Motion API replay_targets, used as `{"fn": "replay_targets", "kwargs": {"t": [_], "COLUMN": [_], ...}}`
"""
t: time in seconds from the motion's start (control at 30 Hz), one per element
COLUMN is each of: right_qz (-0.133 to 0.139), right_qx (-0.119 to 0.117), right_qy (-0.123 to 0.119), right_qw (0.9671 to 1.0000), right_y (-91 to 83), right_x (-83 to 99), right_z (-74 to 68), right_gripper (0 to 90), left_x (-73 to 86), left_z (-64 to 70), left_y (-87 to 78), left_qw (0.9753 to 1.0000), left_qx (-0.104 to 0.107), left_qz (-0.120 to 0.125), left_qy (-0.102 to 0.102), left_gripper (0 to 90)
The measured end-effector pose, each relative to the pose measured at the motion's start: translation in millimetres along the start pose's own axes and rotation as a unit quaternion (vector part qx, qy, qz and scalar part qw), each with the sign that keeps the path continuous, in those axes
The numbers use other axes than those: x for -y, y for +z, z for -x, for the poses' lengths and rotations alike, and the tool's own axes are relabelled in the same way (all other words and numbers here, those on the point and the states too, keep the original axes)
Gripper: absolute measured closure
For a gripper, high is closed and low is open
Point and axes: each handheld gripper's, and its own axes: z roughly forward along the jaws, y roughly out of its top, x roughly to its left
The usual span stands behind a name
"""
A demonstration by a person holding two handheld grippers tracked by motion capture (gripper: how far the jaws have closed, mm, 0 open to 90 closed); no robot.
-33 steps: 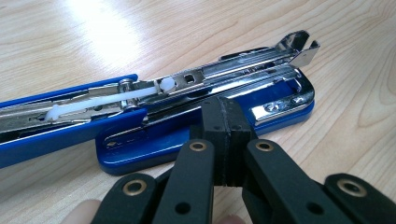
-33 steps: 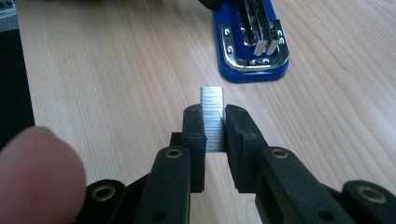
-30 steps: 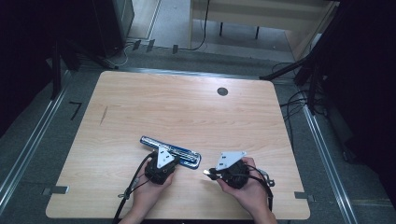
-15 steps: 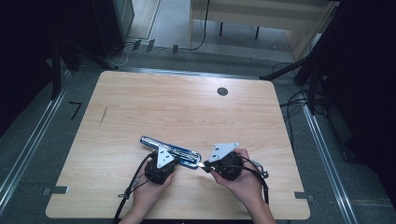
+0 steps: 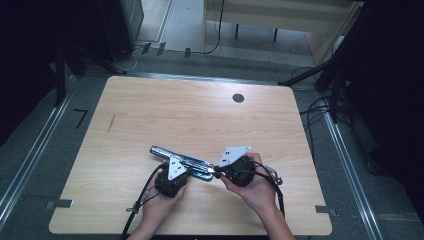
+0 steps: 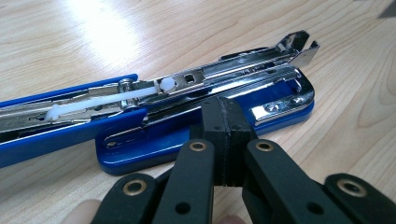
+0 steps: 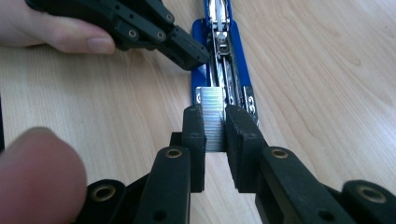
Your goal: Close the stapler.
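Where a second ago the right gripper (image 5: 216, 171) sat apart from the stapler (image 5: 182, 161), it has now swung left, its tip at the stapler's near end; the left gripper (image 6: 226, 140) has barely shifted, its jaws pressed together on the blue base beside the open metal channel; the right jaws clamp a strip of staples (image 7: 214, 116) just short of the stapler, which lies opened on the table (image 5: 165, 110) before both hands; its far end is cut off in the gripper views.
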Motion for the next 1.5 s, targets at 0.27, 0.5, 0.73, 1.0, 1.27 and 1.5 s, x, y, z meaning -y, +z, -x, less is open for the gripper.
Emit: {"fn": "replay_targets", "kwargs": {"t": [0.27, 0.5, 0.73, 1.0, 1.27, 1.5], "right_qz": [0.004, 0.003, -0.003, -0.005, -0.013, -0.021], "right_qx": [0.002, -0.002, -0.007, -0.006, -0.009, -0.007], "right_qy": [-0.005, -0.008, -0.007, -0.003, 0.005, 0.014], "right_qw": [1.0000, 1.0000, 0.9999, 1.0000, 0.9999, 0.9997], "right_y": [1.6, 8.8, 19.6, 29.5, 38.3, 46.4], "right_x": [-8.2, -15.0, -17.8, -20.6, -21.5, -21.4], "right_z": [3.7, 5.7, 7.2, 11.3, 13.2, 16.6], "right_gripper": [79.5, 79.5, 79.6, 79.6, 79.6, 79.6], "left_x": [0.0, 0.0, 0.0, 0.0, 0.1, 0.1], "left_z": [0.0, 0.0, -0.4, -0.1, -0.1, -0.2], "left_y": [0.2, 0.2, 0.0, 0.2, 0.2, 0.2], "left_qw": [1.0000, 1.0000, 1.0000, 1.0000, 1.0000, 1.0000], "left_qx": [0.000, 0.000, 0.000, 0.000, 0.000, -0.001], "left_qz": [0.001, 0.001, 0.000, 0.001, 0.002, 0.001], "left_qy": [-0.002, -0.002, 0.000, -0.001, -0.001, -0.001], "left_gripper": [90.0, 90.0, 90.0, 90.0, 90.0, 90.0]}}
